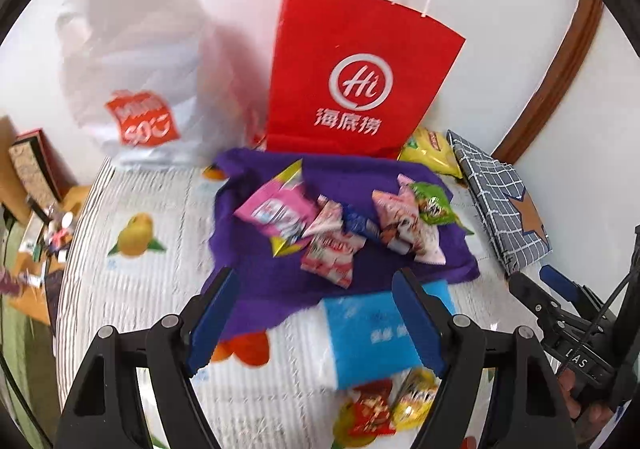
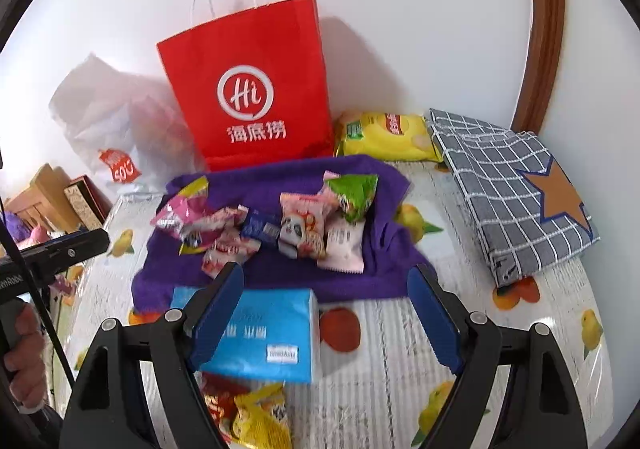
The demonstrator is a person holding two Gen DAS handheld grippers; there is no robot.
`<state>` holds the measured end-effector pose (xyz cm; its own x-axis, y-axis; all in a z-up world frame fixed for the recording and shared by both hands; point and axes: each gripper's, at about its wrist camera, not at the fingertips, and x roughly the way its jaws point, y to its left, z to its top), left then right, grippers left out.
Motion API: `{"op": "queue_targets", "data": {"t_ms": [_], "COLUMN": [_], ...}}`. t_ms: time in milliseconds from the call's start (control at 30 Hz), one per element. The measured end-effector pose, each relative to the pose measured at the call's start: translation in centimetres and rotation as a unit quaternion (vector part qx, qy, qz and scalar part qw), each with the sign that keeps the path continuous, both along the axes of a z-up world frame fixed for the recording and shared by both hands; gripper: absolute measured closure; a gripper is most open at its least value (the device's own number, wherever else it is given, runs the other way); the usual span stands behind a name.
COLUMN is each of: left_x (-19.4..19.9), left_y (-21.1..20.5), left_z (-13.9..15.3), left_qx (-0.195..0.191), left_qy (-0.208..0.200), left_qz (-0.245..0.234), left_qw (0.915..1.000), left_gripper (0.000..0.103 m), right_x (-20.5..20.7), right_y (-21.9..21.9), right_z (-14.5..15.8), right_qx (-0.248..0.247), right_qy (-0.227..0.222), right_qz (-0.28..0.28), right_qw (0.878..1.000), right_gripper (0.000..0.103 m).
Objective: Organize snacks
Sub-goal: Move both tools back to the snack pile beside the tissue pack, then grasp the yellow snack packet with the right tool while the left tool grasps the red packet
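Both grippers, left [image 1: 316, 313] and right [image 2: 326, 315], spread empty above snacks [image 2: 280, 229] heaped on purple cloth [image 2: 360, 281] before red bag [image 2: 248, 89]; best lowered over one packet, squeezed gently by its sealed edge.

The table [image 2: 400, 377] wore a white ribbed cover printed with fruit. A purple cloth [image 2: 280, 281] lay across its middle. At the far edge stood a red paper bag [image 2: 248, 89], a white plastic bag [image 2: 116, 129] to its left, a yellow chip bag [image 2: 384, 137] and folded checked fabric [image 2: 508, 205] to its right. A blue tissue pack [image 2: 260, 333] lay near.
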<state>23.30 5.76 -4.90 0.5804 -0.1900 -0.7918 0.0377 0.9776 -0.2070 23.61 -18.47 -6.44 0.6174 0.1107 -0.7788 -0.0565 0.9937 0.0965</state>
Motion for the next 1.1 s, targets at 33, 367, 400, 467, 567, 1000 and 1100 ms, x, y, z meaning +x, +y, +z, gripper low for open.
{"op": "queue_targets", "data": {"t_ms": [33, 367, 400, 467, 567, 1000, 1100], "left_x": [-0.7, -4.8, -4.9, -5.4, -5.8, -7.4, -7.6], "left_y": [0.6, 3.5, 3.6, 4.0, 4.3, 3.2, 2.3], "left_z": [-0.2, -2.6, -2.8, -3.3, -3.9, -7.2, -8.2], "left_qx": [-0.001, 0.001, 0.001, -0.003, -0.010, 0.002, 0.005], "left_qy": [0.001, 0.016, 0.019, 0.024, 0.031, 0.060, 0.071], "left_qz": [0.003, 0.021, 0.022, 0.025, 0.029, 0.012, 0.004], "left_qw": [1.0000, 0.9996, 0.9996, 0.9994, 0.9990, 0.9981, 0.9975], "left_gripper": [0.026, 0.026, 0.026, 0.026, 0.026, 0.026, 0.026], "right_x": [-0.5, -4.4, -4.8, -5.4, -6.2, -7.0, -7.5], "right_y": [0.2, 2.8, 3.1, 3.7, 4.4, 5.6, 5.2], "right_z": [-0.5, -4.9, -5.4, -6.4, -8.1, -12.9, -12.3], "right_qx": [0.004, 0.015, 0.019, 0.025, 0.033, 0.011, 0.009], "right_qy": [0.009, 0.053, 0.058, 0.070, 0.086, 0.102, 0.092], "right_qz": [0.004, 0.038, 0.044, 0.056, 0.060, 0.068, 0.080], "right_qw": [1.000, 0.998, 0.997, 0.996, 0.994, 0.992, 0.993], "right_gripper": [0.019, 0.034, 0.037, 0.038, 0.038, 0.057, 0.064]}}
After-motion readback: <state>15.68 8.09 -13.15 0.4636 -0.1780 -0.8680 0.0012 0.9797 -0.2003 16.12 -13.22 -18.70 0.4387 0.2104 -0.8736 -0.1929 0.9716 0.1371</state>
